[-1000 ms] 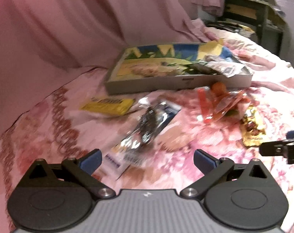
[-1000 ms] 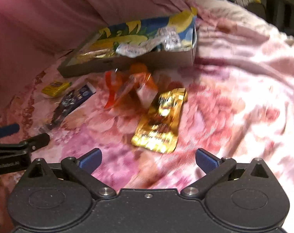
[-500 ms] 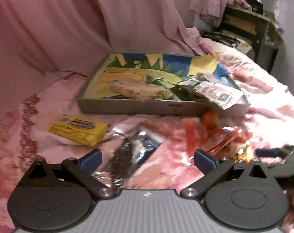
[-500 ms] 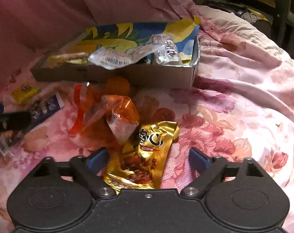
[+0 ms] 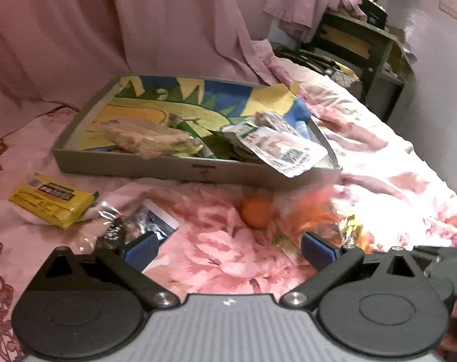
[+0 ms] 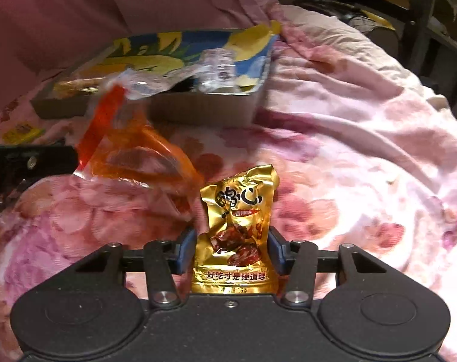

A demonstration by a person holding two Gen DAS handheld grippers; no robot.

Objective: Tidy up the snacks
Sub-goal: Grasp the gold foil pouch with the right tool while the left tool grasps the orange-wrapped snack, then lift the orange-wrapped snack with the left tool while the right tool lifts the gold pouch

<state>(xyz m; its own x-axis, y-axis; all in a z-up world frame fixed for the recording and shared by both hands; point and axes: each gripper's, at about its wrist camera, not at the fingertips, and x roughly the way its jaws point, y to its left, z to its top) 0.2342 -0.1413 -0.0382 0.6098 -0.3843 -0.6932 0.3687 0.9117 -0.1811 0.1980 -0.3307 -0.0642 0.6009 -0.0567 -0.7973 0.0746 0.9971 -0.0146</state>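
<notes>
A shallow cardboard box (image 5: 180, 169) with a blue, yellow and green lining lies on the floral bedspread and holds several snack packets; it also shows in the right wrist view (image 6: 204, 111). My right gripper (image 6: 232, 252) is shut on a gold snack packet (image 6: 237, 226), its blue pads pressed on both sides. An orange packet (image 6: 135, 157) lies just left of it. My left gripper (image 5: 227, 249) is open and empty above the bedspread. A yellow packet (image 5: 52, 203) and a dark foil packet (image 5: 138, 226) lie near its left finger.
Pink curtain fabric (image 5: 108, 30) hangs behind the box. A dark wooden shelf (image 5: 364, 42) stands at the far right past the bed. A small orange ball (image 5: 255, 211) lies in front of the box. The left gripper's finger (image 6: 32, 160) shows at the right wrist view's left edge.
My right gripper moved forward over the gold packet and closed on it. My left gripper moved closer to the box and stayed open.
</notes>
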